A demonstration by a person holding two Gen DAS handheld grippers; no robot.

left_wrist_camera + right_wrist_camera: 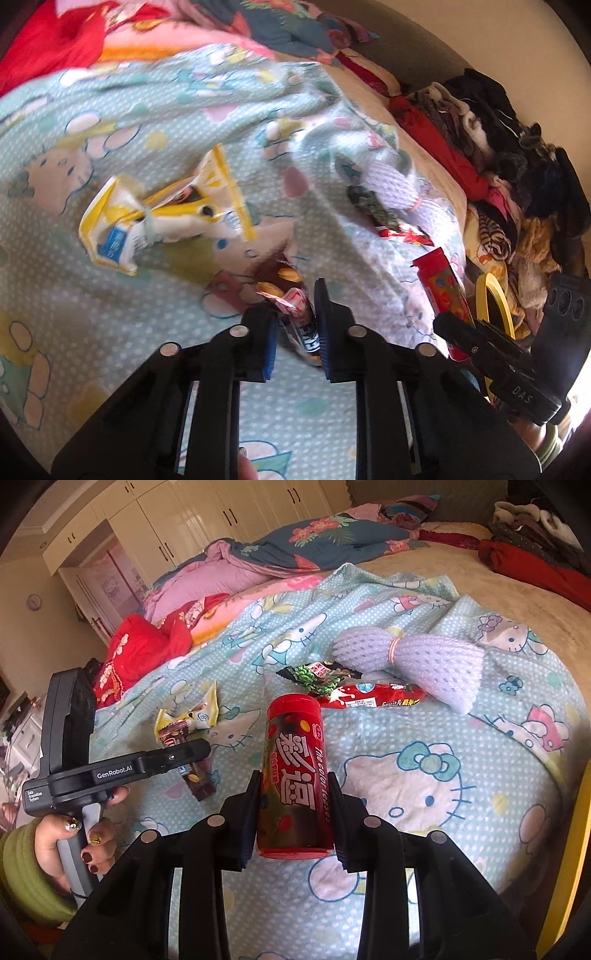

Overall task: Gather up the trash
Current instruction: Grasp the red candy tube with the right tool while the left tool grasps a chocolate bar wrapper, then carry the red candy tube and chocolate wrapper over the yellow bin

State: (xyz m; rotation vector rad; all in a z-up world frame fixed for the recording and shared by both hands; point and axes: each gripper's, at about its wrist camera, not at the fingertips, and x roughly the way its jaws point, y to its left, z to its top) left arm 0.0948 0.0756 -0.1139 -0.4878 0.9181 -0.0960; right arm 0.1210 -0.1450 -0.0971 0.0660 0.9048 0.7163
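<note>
In the left wrist view, we see our left tongs pinching a dark snack wrapper with red and white on it. The wrapper sticks up between the blue pads, just above the bed. Farther away on the left lies a yellow and white wrapper, crumpled on the blue cat blanket. To the right lie a green and black wrapper and a red wrapper, close together. Near the right edge we see the red candy can held in our right tongs. A pile of clothes sits far right.

In the right wrist view, our right tongs squeeze the red candy can from both sides, holding it above the blanket. On the left, a hand with painted nails holds our left tongs, which pinch the dark wrapper. Beyond them lies the yellow wrapper. Past the can lie the green wrapper and the red wrapper, touching. A purple foam net, tied in the middle, sits just behind them. White cupboards stand far off.
</note>
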